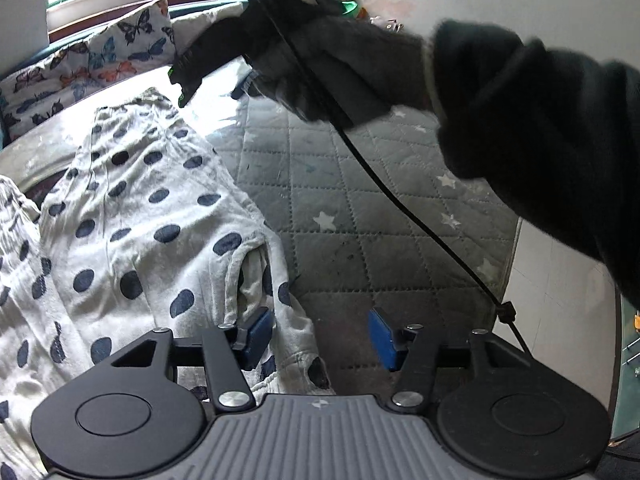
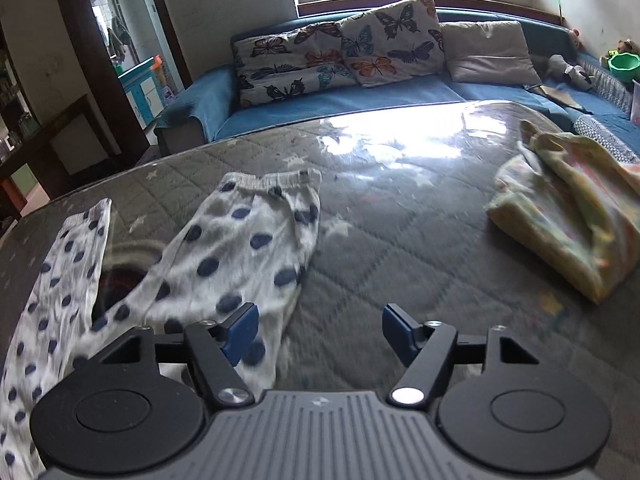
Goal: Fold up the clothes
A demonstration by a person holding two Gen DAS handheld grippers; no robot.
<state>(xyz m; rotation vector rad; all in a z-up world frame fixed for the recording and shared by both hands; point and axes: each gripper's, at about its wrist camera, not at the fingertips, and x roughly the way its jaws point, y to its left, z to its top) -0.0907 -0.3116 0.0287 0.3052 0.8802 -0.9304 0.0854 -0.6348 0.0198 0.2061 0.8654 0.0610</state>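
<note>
**Polka-dot trousers spread on the quilted tabletop, both grippers empty**

Across the grey quilted tabletop (image 2: 400, 220), under a glossy clear cover, lie white polka-dot trousers (image 2: 240, 248) with dark blue spots, waistband toward the blue sofa (image 2: 400, 92) and legs splayed toward the camera. At the right side of the tabletop, well apart from them, sits a folded pale yellow garment (image 2: 568, 216).

The right hand-held gripper (image 2: 318, 334) hovers above the tabletop with its blue pads partly apart; its left pad hangs over the trouser edge, and nothing is gripped. Seen from the left wrist, that gripper is carried by a gloved hand (image 1: 340, 68) in a dark sleeve (image 1: 540, 128), a black cable (image 1: 400, 208) trailing from it.

The left hand-held gripper (image 1: 320, 338) also stands partly open, over the trousers' crumpled right edge; the cloth lies below and between its pads, not pinched. Butterfly-print cushions (image 2: 340, 52) rest on the sofa.
</note>
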